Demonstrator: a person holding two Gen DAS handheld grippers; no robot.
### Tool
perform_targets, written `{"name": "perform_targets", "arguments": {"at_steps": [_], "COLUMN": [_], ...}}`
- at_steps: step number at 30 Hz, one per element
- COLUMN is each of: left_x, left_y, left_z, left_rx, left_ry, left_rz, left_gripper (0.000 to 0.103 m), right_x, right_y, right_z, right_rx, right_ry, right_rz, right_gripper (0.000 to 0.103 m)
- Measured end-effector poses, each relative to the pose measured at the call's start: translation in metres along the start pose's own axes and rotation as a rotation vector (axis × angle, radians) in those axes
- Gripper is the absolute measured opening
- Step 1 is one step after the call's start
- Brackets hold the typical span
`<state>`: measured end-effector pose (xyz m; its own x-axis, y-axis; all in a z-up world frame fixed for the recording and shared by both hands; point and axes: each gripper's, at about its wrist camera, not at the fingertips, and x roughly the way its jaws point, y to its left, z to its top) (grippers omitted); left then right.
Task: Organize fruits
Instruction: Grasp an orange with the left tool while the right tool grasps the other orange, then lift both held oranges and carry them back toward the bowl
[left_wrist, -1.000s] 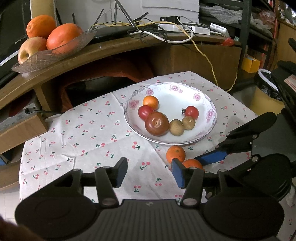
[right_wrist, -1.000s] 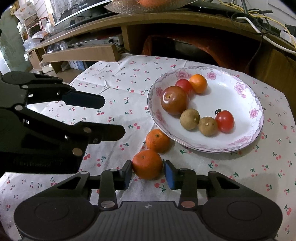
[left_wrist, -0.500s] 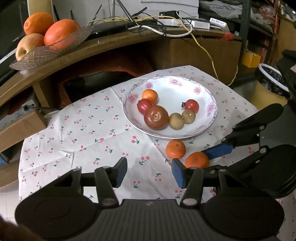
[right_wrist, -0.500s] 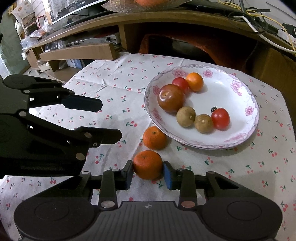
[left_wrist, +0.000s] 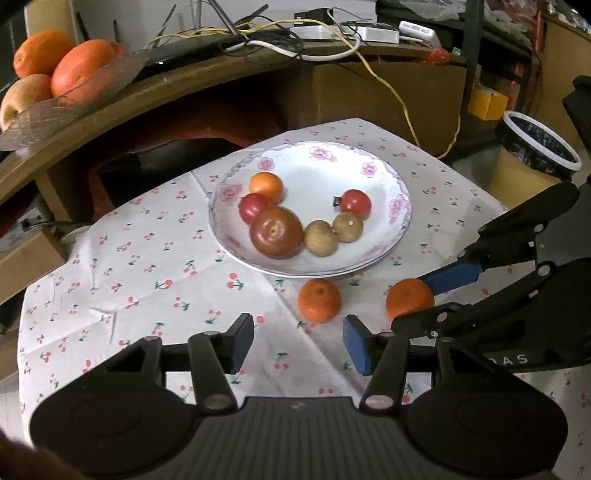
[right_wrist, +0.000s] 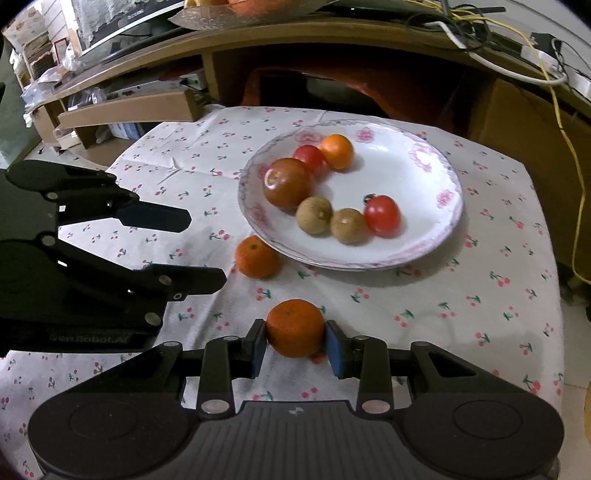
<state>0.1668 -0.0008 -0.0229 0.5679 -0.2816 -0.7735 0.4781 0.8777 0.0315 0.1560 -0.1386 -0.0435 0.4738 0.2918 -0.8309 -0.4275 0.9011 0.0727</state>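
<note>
A white floral plate (left_wrist: 391, 177) (right_wrist: 439, 173) on the cherry-print cloth holds several fruits: a small orange, red tomatoes, a large brown-red fruit (left_wrist: 276, 231) and two tan longans. My right gripper (right_wrist: 295, 341) is shut on a tangerine (right_wrist: 294, 328) (left_wrist: 409, 297) and holds it in front of the plate. A second tangerine (left_wrist: 319, 300) (right_wrist: 257, 256) lies on the cloth by the plate's near rim. My left gripper (left_wrist: 298, 339) is open and empty, just in front of that second tangerine.
A glass dish (left_wrist: 55, 110) with oranges and an apple sits on the wooden shelf at the back left. Cables and a power strip (left_wrist: 332, 33) lie along the shelf. A bin (left_wrist: 535, 147) stands to the right of the table.
My right gripper has closed on the tangerine and moved it right, away from the second tangerine. My left gripper has drawn back slightly and stays open.
</note>
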Motion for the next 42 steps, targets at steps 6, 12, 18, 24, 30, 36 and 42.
{"name": "perform_targets", "arguments": {"at_steps": [6, 12, 18, 24, 30, 36, 42], "left_x": [0.011, 0.025, 0.036, 0.04, 0.038, 0.032, 0.013], "left_y": [-0.012, -0.017, -0.016, -0.018, -0.021, -0.026, -0.038], "left_z": [0.002, 0.002, 0.003, 0.006, 0.006, 0.0, -0.013], "left_rx": [0.022, 0.006, -0.017, -0.034, -0.062, -0.057, -0.048], "left_ry": [0.009, 0.006, -0.022, -0.046, -0.038, -0.018, 0.02], "left_rz": [-0.019, -0.017, 0.011, 0.018, 0.013, 0.036, 0.062], "left_gripper": [0.059, 0.059, 0.059, 0.052, 0.036, 0.035, 0.035], "right_x": [-0.005, -0.012, -0.014, -0.015, -0.015, -0.016, -0.019], "right_y": [-0.014, -0.025, -0.033, -0.035, -0.036, -0.034, -0.022], "right_z": [-0.006, -0.011, -0.015, -0.015, -0.014, -0.015, -0.017], "right_rx": [0.029, 0.051, 0.071, 0.073, 0.071, 0.055, 0.012], "right_ry": [-0.002, -0.006, -0.008, -0.007, -0.007, -0.005, -0.007], "right_rz": [-0.018, -0.024, -0.026, -0.027, -0.038, -0.048, -0.056], "right_gripper": [0.034, 0.034, 0.034, 0.034, 0.034, 0.034, 0.034]}}
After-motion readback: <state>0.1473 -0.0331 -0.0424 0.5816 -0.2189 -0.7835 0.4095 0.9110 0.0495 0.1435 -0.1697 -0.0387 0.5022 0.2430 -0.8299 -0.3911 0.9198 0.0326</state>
